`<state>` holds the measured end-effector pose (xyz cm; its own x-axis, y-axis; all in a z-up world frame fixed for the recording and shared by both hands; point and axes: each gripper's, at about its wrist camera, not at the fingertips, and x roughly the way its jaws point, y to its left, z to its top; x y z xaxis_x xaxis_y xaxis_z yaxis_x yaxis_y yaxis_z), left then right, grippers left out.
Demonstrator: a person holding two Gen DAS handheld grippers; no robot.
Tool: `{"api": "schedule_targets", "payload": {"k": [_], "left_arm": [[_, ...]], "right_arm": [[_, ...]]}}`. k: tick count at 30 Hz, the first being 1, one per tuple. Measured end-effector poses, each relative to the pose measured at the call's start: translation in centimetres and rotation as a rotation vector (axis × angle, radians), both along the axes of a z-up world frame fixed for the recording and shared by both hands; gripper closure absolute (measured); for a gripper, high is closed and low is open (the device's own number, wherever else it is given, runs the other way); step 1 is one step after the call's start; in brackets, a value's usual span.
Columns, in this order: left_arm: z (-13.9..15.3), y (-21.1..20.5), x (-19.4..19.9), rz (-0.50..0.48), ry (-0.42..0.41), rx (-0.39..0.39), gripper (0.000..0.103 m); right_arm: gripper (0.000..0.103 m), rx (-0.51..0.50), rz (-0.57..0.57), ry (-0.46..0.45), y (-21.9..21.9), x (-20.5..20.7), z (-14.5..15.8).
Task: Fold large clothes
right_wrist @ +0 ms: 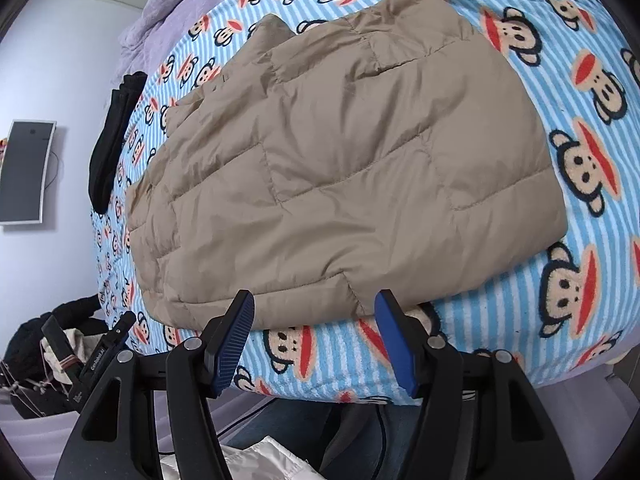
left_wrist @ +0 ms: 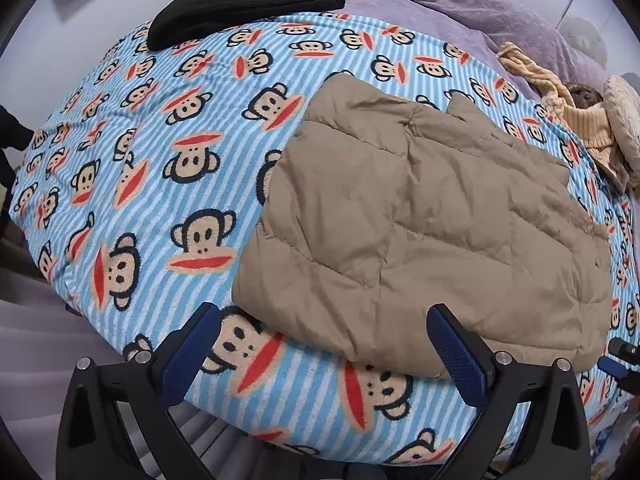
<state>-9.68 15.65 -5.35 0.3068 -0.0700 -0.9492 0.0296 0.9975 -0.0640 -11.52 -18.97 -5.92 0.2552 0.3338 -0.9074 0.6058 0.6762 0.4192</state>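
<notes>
**Quilted jacket lies folded; little seems left to do**

The bed (left_wrist: 168, 216), spread with a blue-striped monkey-print blanket, fills both views. On its near half lies the tan quilted jacket (left_wrist: 420, 220), gathered into a fairly flat, roughly rectangular packet with no sleeve sticking out, so I judge the folding largely done; a last fold or a tidy-up of the near hem may remain, though whether this is the final shape cannot be told.

A lilac blanket (left_wrist: 460, 4) is bunched at the far side. A black garment (left_wrist: 244, 4) rests folded near the far edge, well apart from the jacket, and a heap of yellowish knitwear (left_wrist: 576, 120) sits by the pillow end.

The left gripper (left_wrist: 328, 344) and the right gripper (right_wrist: 314, 340) both hover at the jacket's near edge, jaws spread wide, holding nothing.

The jacket's sleeves and front are tucked out of sight. The white padded fabric (right_wrist: 264, 460) below the right gripper is cut off by the frame.
</notes>
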Motion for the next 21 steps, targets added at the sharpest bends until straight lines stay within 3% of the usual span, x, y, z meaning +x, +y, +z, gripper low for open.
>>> {"api": "schedule_targets", "payload": {"k": [10,12,18,19,20,21], "left_arm": [[1.0,-2.0,-2.0,-0.032,-0.002,0.045,0.0],[0.9,-2.2,-1.9,-0.045,-0.001,0.044,0.0],[0.8,-2.4,-0.5,-0.097,0.016,0.034,0.0],[0.7,-2.2,-0.1,-0.108,0.019,0.032,0.0],[0.6,-1.9,0.3,-0.12,0.019,0.033,0.0],[0.5,-1.6,0.7,-0.13,0.018,0.039,0.0]], "right_arm": [[0.036,-0.009,0.015,0.009,0.4,-1.4,-0.3],[0.031,-0.03,0.016,-0.001,0.5,-1.4,0.1],[0.03,-0.065,-0.026,-0.019,1.6,-0.3,0.3],[0.026,-0.064,-0.032,-0.017,2.1,0.2,0.2],[0.016,-0.061,-0.035,-0.014,2.5,0.6,0.1],[0.016,-0.058,-0.037,-0.018,3.1,1.0,0.0]]}}
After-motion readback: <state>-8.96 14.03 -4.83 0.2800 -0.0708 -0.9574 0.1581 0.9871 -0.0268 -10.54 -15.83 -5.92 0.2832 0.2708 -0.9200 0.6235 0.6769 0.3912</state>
